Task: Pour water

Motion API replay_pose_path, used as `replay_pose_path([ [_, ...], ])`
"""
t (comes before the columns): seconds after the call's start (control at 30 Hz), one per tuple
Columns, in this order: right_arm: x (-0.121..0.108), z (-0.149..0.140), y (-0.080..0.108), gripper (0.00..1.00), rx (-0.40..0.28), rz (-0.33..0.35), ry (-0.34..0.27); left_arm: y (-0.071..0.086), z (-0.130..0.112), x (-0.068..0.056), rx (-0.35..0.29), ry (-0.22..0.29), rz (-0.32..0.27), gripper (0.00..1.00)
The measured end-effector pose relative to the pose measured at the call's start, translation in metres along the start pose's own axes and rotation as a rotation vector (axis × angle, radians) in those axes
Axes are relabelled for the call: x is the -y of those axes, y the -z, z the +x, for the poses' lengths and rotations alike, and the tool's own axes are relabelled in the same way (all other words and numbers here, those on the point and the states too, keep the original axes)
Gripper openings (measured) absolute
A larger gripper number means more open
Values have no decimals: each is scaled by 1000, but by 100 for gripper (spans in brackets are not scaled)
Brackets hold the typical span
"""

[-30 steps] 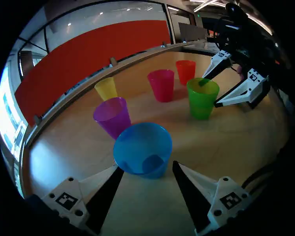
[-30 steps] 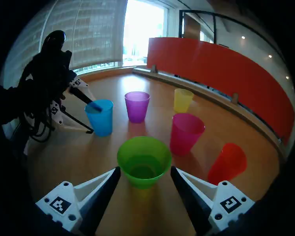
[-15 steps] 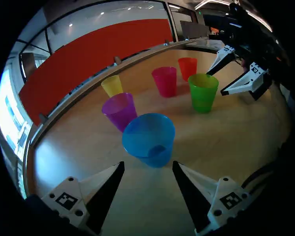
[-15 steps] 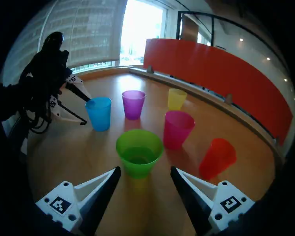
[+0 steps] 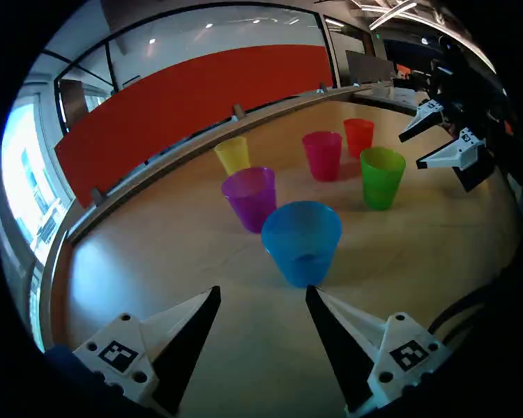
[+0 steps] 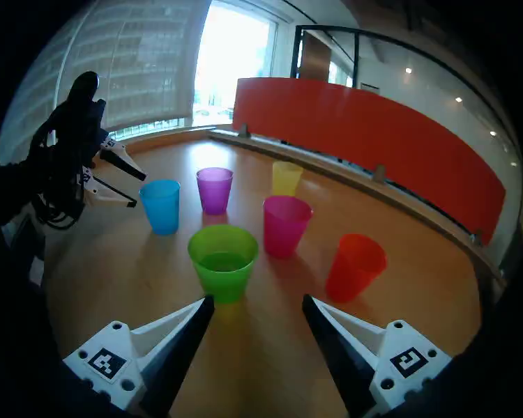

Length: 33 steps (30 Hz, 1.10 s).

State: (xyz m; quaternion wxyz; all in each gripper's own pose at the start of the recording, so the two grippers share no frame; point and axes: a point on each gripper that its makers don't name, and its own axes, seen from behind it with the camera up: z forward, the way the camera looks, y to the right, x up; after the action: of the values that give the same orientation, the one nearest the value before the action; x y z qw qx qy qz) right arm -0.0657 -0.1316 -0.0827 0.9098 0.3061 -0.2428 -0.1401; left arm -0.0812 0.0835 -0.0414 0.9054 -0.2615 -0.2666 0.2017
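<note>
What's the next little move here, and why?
Probably draw both grippers back a little more. The left gripper and right gripper are open and have been backing away from the blue cup and green cup. Both cups stand upright and untouched, and the green one seems to hold liquid.

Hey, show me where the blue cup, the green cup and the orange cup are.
blue cup (image 5: 303,263), left gripper view, on its front wall below the rim.
green cup (image 6: 223,284), right gripper view, on its front wall below the rim.
orange cup (image 6: 352,272), right gripper view, on the middle of its side wall.
</note>
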Motion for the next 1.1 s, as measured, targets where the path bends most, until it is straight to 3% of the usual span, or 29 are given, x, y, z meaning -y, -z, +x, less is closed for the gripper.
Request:
replay_pose_path([
  [0.37,-27,7,20,99,-68,-112,-59,19,3,36,-64,94,99,90],
  [0.7,-59,30,34,99,-197,-266,-127,36,16,79,-185,248,229,90],
  [0.87,-76,44,41,99,-272,-350,-151,45,31,89,-277,335,249,90],
  [1.1,-92,67,52,99,-374,-439,-170,51,54,96,-398,407,271,90],
])
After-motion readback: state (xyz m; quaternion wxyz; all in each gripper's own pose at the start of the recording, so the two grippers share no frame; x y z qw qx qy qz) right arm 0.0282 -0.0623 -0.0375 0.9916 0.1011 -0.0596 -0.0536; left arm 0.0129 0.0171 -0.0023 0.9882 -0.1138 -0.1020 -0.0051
